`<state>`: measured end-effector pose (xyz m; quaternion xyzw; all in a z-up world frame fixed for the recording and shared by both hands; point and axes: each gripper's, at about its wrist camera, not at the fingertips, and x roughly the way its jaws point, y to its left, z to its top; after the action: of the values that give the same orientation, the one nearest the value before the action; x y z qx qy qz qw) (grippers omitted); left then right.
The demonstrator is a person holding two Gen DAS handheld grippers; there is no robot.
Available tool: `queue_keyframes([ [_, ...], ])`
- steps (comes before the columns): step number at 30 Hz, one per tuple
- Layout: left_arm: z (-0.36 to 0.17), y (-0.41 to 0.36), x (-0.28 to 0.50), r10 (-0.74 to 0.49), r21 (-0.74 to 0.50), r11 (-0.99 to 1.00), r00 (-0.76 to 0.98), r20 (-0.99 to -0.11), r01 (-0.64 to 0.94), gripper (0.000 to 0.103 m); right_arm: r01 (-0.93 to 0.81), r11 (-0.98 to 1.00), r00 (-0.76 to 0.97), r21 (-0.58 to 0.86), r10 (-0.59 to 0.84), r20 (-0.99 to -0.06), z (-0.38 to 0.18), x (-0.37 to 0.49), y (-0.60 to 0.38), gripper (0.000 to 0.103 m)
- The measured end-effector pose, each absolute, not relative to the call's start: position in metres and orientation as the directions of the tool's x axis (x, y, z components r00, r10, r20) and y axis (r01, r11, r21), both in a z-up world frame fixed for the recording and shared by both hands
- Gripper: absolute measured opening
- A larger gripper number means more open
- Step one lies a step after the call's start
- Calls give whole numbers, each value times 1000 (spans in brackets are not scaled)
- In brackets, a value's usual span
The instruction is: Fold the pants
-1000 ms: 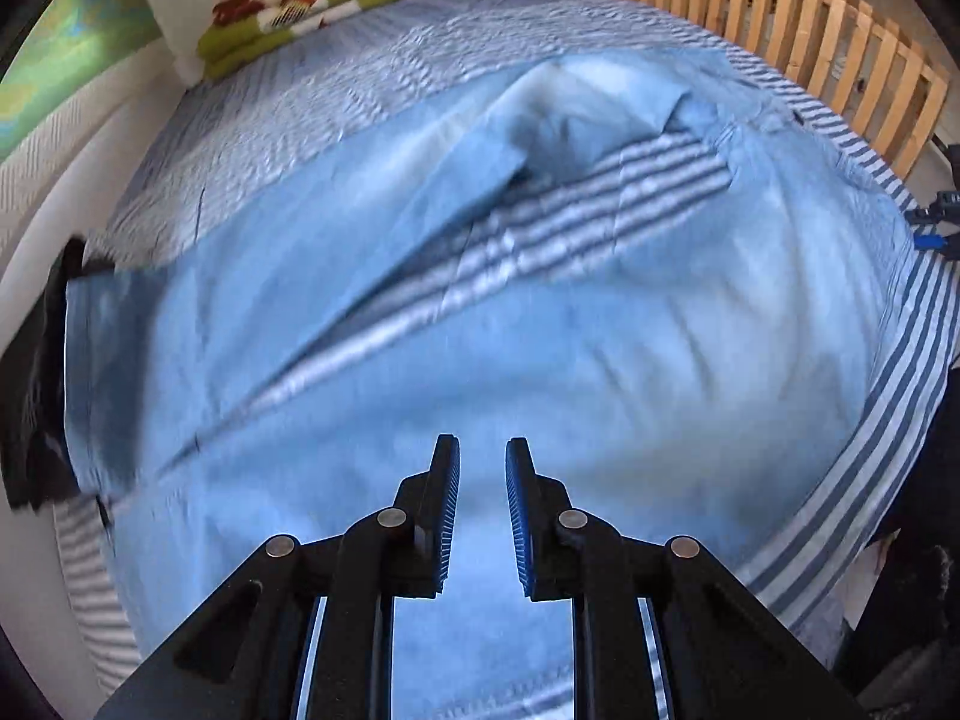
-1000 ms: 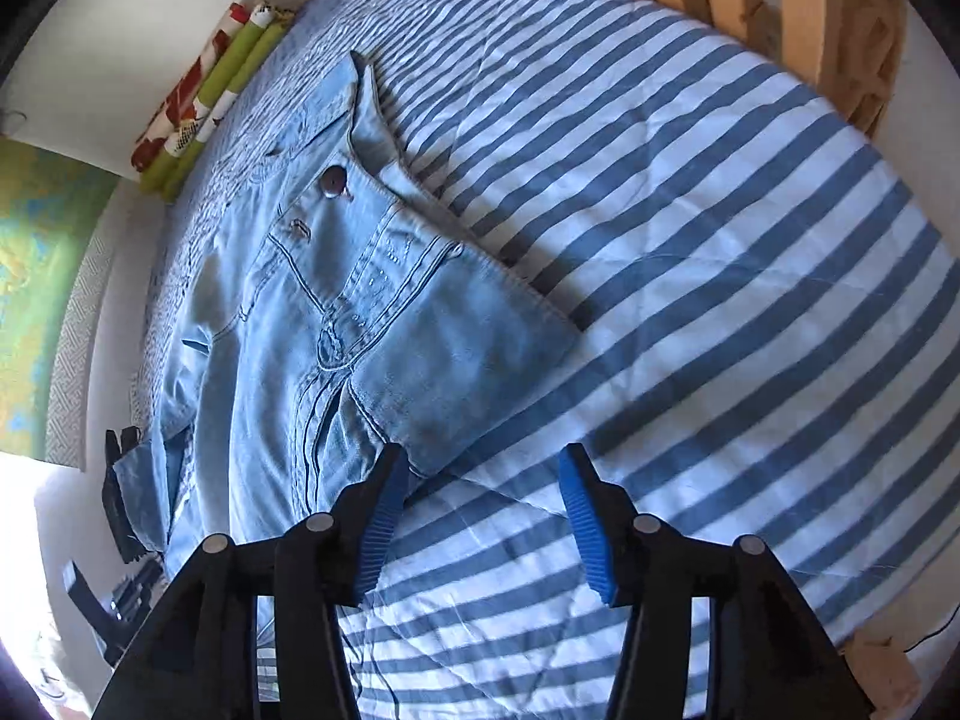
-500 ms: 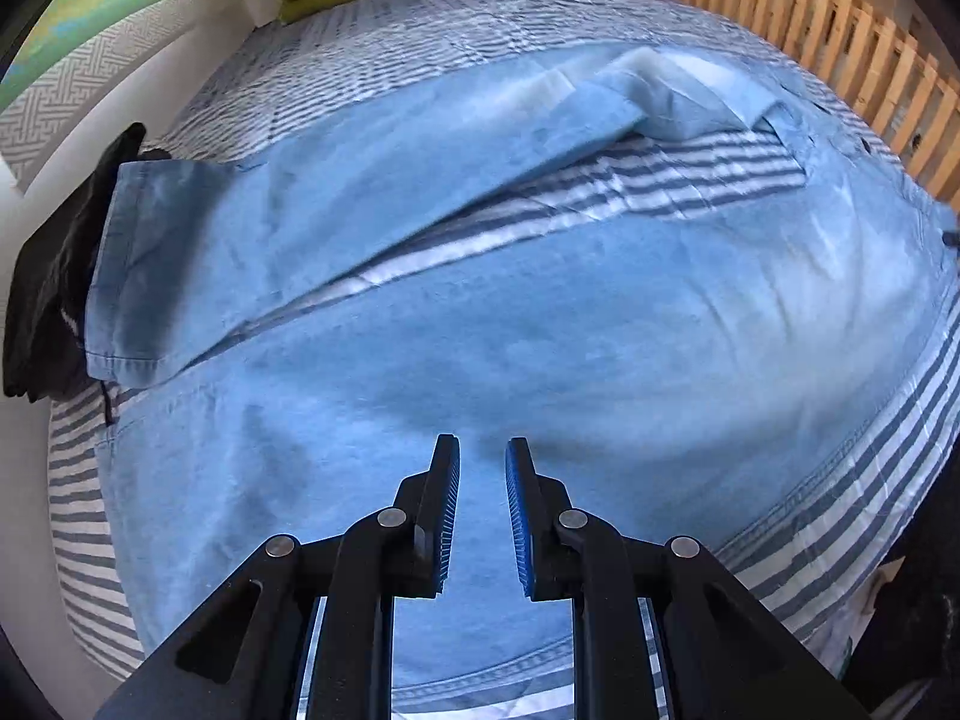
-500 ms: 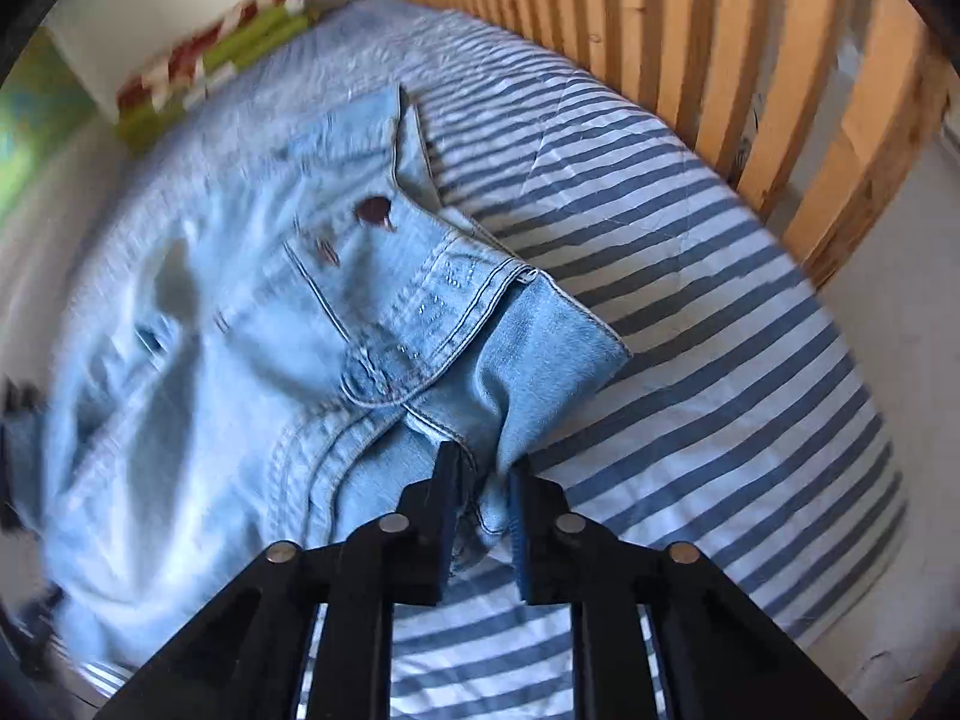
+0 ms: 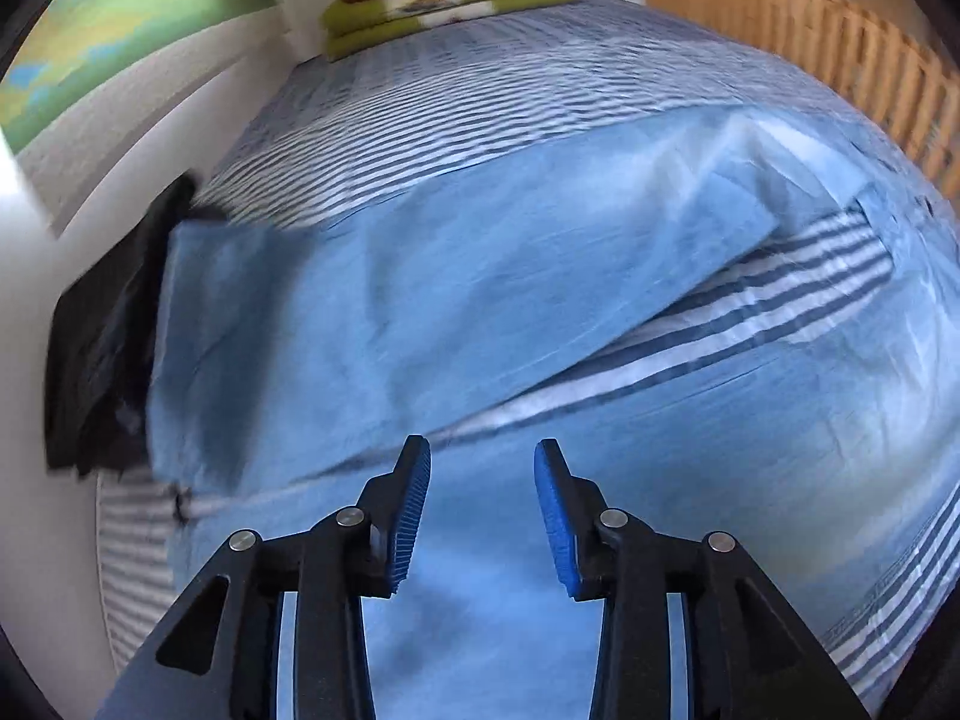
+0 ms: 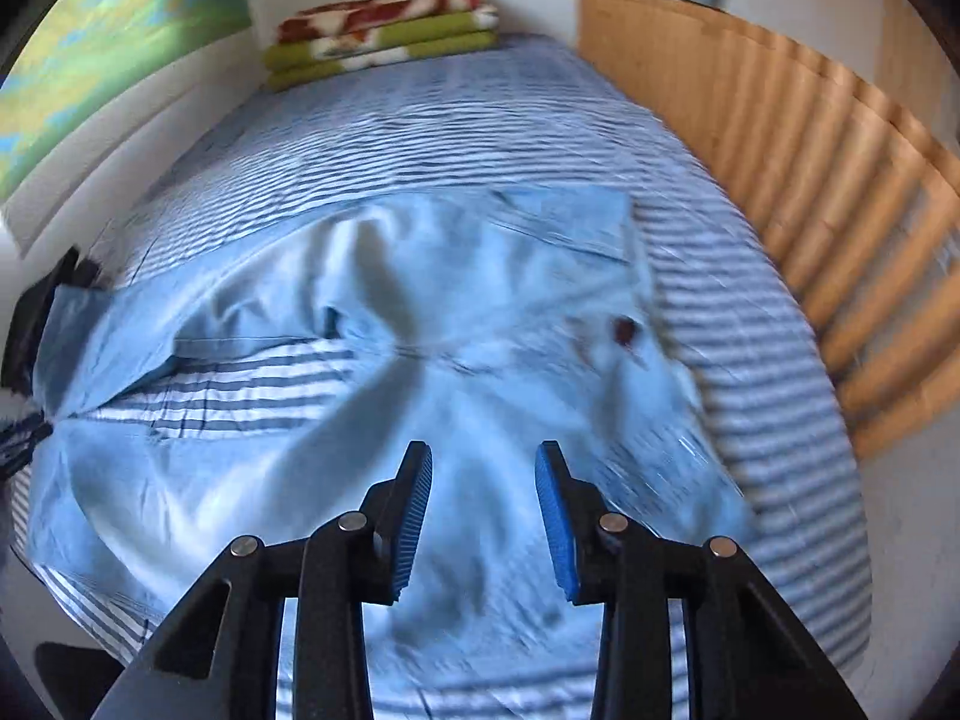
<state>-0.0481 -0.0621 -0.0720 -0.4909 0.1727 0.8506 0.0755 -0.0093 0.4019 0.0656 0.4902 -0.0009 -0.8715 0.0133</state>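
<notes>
Both pairs of jaws are parting at this moment, with nothing pinched between them: the left gripper (image 5: 482,510) and the right gripper (image 6: 483,513) each show 2 blue ribbed pads standing apart with only cloth far beneath.

Below and ahead of the jaws, the pants (image 5: 492,276), pale blue jeans, lie spread on the striped bedsheet (image 5: 480,90). Past the left jaws, 1 leg runs off to the left toward a dark object (image 5: 102,348) at the bed edge, the other passes directly under them, and a wedge of sheet shows between the 2. Ahead of the right jaws sits the waist end, with its dark button (image 6: 624,329) up and to the right.

Denim like this should be soft but fairly heavy; it will likely drape and sag rather than hold a crease. I would pinch it at thick, stitched parts: the waistband for the right gripper, a leg hem or outer seam for the left.

Each gripper points steeply down at the cloth from above, not touching it. Blur suggests both hands are in motion.
</notes>
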Motion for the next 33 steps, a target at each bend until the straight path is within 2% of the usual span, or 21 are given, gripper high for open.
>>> queue_keyframes([
  [4,-101,-24,-82,-38,233,-903,-474,-879,-360,39,103,-993,-468,-60,5,-884,35,-55,359,37],
  [9,-133,-5,-109,-111,313,-869,-465,-878,-382,37,145,-986,-415,-83,16,-910,3,-99,332,41],
  [10,-137,-4,-113,-120,320,-868,-466,-877,-380,21,158,-982,-408,-100,27,-913,-4,-106,325,42],
  [11,-139,-4,-116,-118,317,-868,-462,-879,-381,10,168,-979,-404,-119,42,-914,-10,-112,319,42],
  [13,-139,-4,-120,-140,348,-862,-487,-862,-369,3,182,-970,-403,-162,77,-912,-19,-121,308,42],
  [16,-130,-9,-122,-156,380,-856,-525,-837,-351,2,190,-956,-395,-222,132,-909,-30,-132,303,42],
  [19,-117,-25,-130,-194,406,-867,-553,-810,-290,2,172,-931,-406,-322,230,-884,-32,-134,315,33],
  [23,-118,-29,-130,-169,364,-878,-511,-843,-311,3,125,-957,-341,-263,207,-917,-37,-139,339,32],
  [26,-111,-30,-118,-147,336,-882,-483,-863,-331,9,111,-972,-381,-209,152,-912,-15,-129,339,33],
  [27,-101,-38,-111,-126,308,-896,-483,-866,-319,18,121,-979,-394,-161,101,-913,-3,-120,339,33],
  [28,-90,-47,-101,-104,281,-911,-493,-864,-300,33,131,-983,-404,-130,67,-912,5,-113,337,33],
  [30,-70,-72,-85,-78,240,-937,-518,-852,-255,49,178,-982,-425,-69,-14,-905,25,-93,333,33],
  [33,-50,-125,-53,-95,208,-966,-536,-839,-155,50,274,-962,-417,-16,-104,-903,44,-63,318,33],
])
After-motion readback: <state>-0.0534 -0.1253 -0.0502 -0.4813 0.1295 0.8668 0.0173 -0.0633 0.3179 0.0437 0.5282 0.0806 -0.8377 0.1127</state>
